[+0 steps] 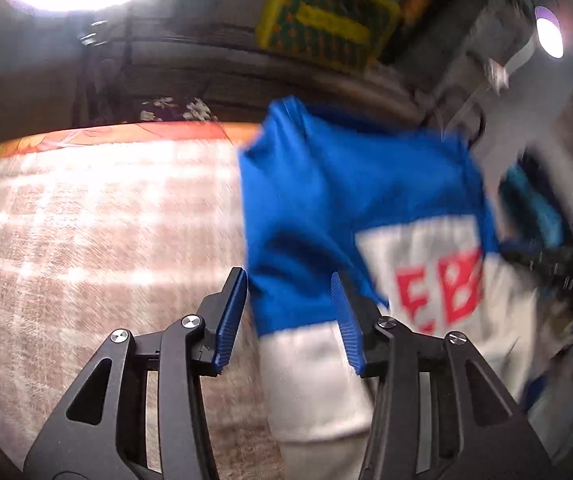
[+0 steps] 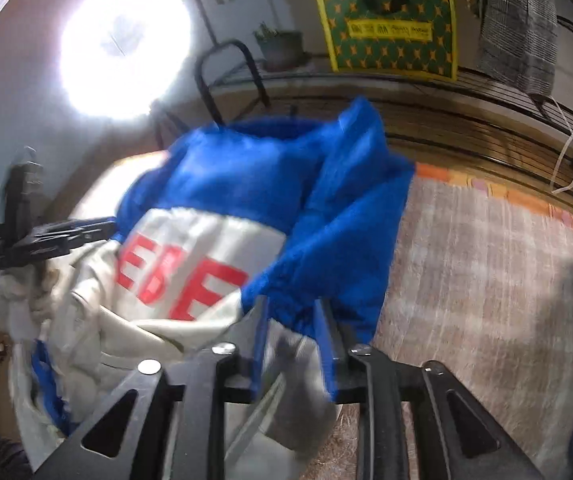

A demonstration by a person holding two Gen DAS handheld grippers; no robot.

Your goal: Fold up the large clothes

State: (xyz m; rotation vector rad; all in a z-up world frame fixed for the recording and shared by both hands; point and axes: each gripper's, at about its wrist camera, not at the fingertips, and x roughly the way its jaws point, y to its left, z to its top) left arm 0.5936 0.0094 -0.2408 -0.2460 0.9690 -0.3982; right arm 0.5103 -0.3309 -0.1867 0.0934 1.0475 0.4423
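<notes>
Both hand-held grippers tilt steeply downward over the checked bed cover (image 1: 106,220). The left hand-held gripper (image 1: 290,312) stands part open, the blue-and-white jacket (image 1: 346,208) between its pads, apparently unpressed. The right hand-held gripper (image 2: 292,336) is also part open around a blue sleeve. The jacket hangs bunched, blue end farthest away.

We've got a jacket (image 1: 350,200) that's bright blue up top, off-white lower down, with big red letters on the white band. It sits on a bedcover (image 1: 98,220) in a brownish-pink and white check with an orange edge. Our grippers have black frames and blue ribbed pads (image 1: 230,316). Behind, there's a yellow-bordered green bag (image 2: 390,28) with small orange stars, plus a grey plaid cloth (image 2: 520,28).
</notes>
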